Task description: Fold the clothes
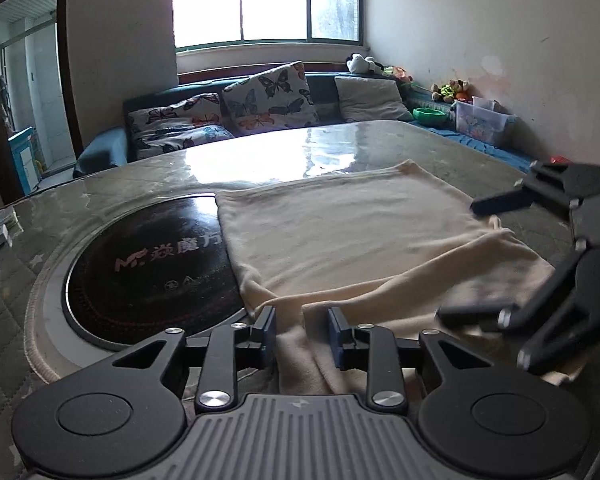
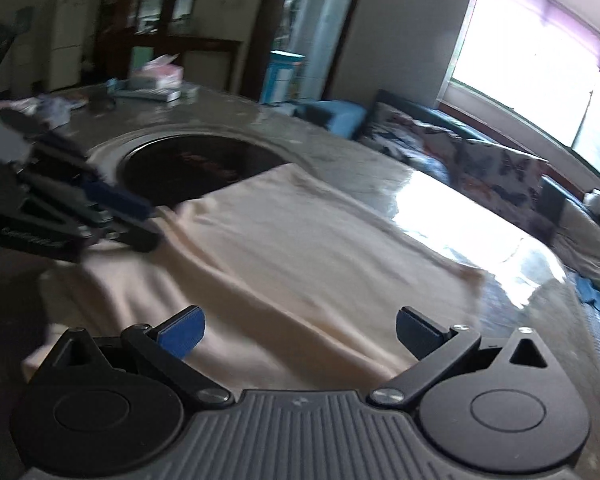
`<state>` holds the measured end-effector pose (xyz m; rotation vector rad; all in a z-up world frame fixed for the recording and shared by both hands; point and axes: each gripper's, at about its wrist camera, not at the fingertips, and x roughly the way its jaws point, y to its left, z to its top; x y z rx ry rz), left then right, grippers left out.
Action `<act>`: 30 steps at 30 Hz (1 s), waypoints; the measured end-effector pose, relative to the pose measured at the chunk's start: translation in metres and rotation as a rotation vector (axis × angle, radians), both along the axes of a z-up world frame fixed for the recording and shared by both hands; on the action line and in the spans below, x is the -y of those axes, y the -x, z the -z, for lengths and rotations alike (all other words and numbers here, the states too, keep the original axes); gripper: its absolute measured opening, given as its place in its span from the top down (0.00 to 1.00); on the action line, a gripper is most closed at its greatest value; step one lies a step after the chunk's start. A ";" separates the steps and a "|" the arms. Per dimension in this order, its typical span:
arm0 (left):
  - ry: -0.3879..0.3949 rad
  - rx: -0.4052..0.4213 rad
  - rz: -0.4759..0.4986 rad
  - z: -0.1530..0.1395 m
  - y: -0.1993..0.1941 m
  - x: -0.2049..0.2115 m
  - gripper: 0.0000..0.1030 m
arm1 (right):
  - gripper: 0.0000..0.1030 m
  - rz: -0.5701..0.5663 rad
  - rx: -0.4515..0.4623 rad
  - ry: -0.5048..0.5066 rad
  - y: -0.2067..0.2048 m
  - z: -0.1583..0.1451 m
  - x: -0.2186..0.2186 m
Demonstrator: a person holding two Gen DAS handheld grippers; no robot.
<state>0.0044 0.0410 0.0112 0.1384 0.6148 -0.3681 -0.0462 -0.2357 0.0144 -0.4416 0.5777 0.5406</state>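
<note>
Hovering wide open, right gripper at 3 o'clock could snag the cloth as the left gripper, slightly parted, grips nothing.

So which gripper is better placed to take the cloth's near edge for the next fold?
Probably the left gripper: its part-open jaws straddle a ridge of the cream cloth at the near edge. The right gripper is wide open above flat fabric.
</note>
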 end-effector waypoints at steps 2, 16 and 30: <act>0.004 0.001 -0.005 -0.001 0.001 -0.004 0.66 | 0.00 -0.048 -0.002 0.002 0.009 0.000 -0.011; 0.038 0.026 -0.013 -0.010 0.023 -0.013 0.55 | 0.00 0.002 0.026 -0.036 0.015 -0.013 -0.007; -0.031 0.034 -0.016 -0.006 0.030 -0.013 0.48 | 0.00 0.060 -0.002 -0.056 0.011 -0.017 0.016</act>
